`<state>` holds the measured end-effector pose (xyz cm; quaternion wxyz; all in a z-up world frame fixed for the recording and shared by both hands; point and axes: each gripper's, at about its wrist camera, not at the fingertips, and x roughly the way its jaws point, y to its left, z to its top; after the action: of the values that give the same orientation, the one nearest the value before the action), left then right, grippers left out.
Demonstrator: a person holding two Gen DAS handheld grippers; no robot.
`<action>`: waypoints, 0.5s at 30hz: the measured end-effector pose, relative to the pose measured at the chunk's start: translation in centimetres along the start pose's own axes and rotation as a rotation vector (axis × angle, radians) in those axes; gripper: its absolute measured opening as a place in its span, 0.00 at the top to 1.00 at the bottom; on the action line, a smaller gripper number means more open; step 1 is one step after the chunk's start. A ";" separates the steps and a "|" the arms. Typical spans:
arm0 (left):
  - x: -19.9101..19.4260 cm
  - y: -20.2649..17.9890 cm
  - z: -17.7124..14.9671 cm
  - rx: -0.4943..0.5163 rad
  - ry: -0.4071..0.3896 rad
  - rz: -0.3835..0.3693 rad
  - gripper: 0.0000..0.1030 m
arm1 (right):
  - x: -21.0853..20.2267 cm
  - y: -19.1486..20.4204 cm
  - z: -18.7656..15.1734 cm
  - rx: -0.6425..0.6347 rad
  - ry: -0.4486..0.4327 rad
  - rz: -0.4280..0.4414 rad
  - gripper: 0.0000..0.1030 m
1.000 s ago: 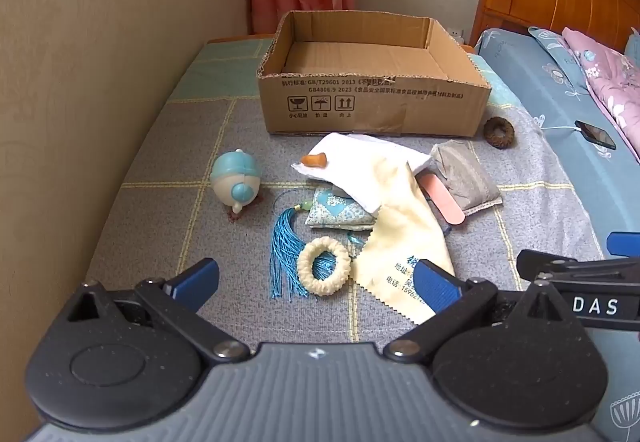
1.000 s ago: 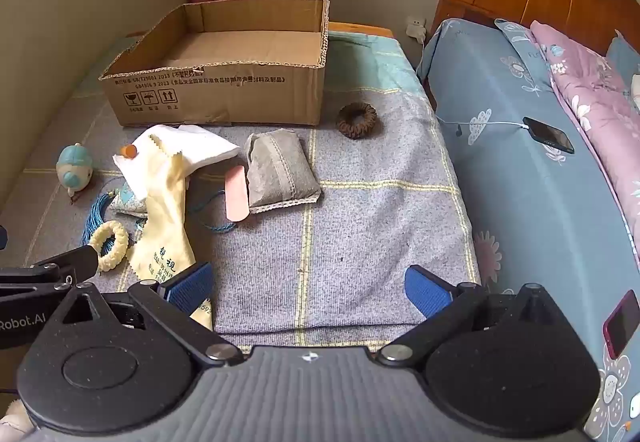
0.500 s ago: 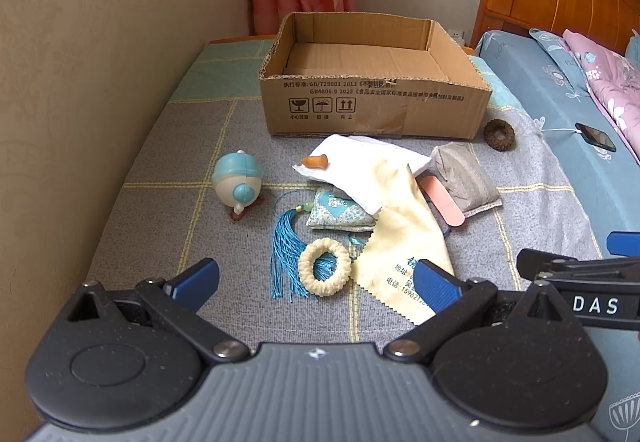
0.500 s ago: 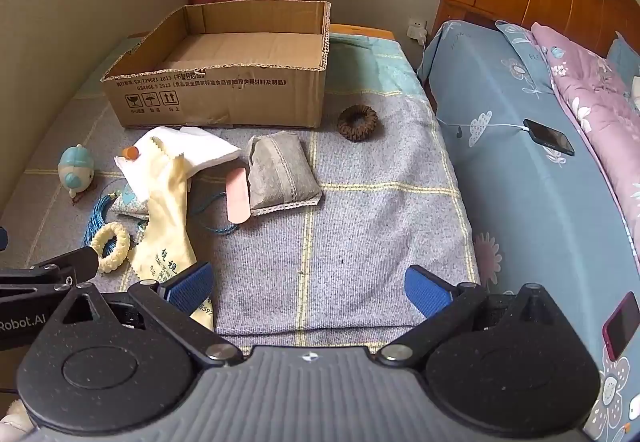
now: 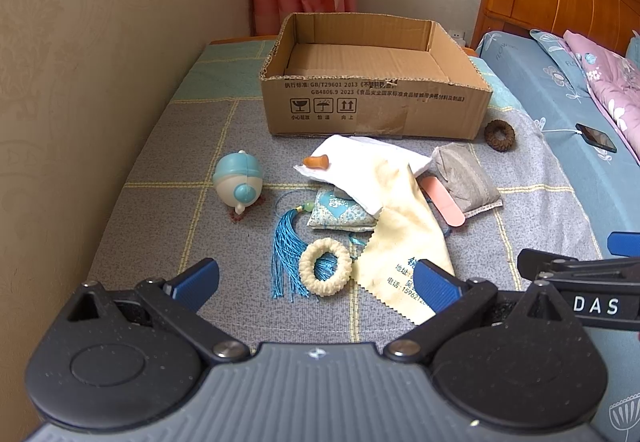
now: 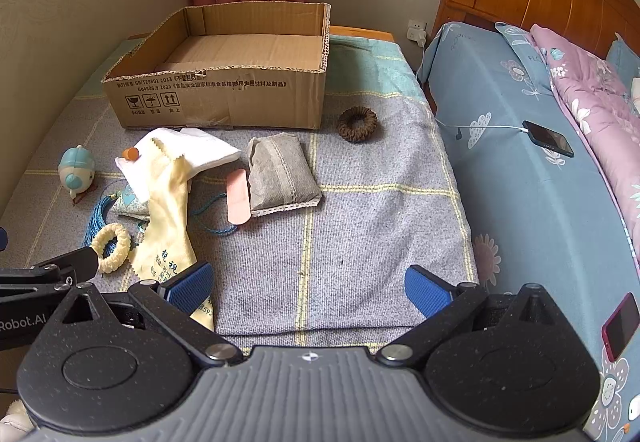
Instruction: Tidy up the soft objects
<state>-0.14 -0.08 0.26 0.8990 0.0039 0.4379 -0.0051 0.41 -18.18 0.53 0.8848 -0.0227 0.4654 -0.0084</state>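
An open cardboard box (image 5: 372, 110) (image 6: 224, 102) stands at the back of a grey checked mat. In front of it lie a white cloth (image 5: 360, 162), a yellow cloth (image 5: 404, 230) (image 6: 168, 210), a blue patterned sachet (image 5: 340, 212) with a tassel (image 5: 286, 254), a cream knitted ring (image 5: 325, 267) (image 6: 112, 248), a grey sachet (image 5: 466, 178) (image 6: 280, 170), a pink strip (image 5: 442, 200), a brown ring (image 5: 499, 136) (image 6: 357, 124) and a blue-white toy (image 5: 238, 180). My left gripper (image 5: 316, 282) is open and empty, near the cream ring. My right gripper (image 6: 308, 288) is open and empty over bare mat.
A wall runs along the left. A bed with blue sheet (image 6: 540, 202) and pink quilt lies to the right, with a phone on a cable (image 6: 548, 138) and a red phone (image 6: 620, 326). A small orange nub (image 5: 317, 162) sits on the white cloth.
Both grippers have drifted slightly; the scene sits a little lower in both views. Nothing was taken hold of or moved on the mat.
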 end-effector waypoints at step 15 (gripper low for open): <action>0.0 0.2 0.2 -0.002 -0.002 0.000 0.01 | -0.1 0.0 -0.1 -0.001 -0.004 -0.001 0.00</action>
<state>-0.01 0.08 0.38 0.8994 0.0031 0.4370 -0.0050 0.27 -18.13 0.54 0.8857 -0.0234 0.4636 -0.0084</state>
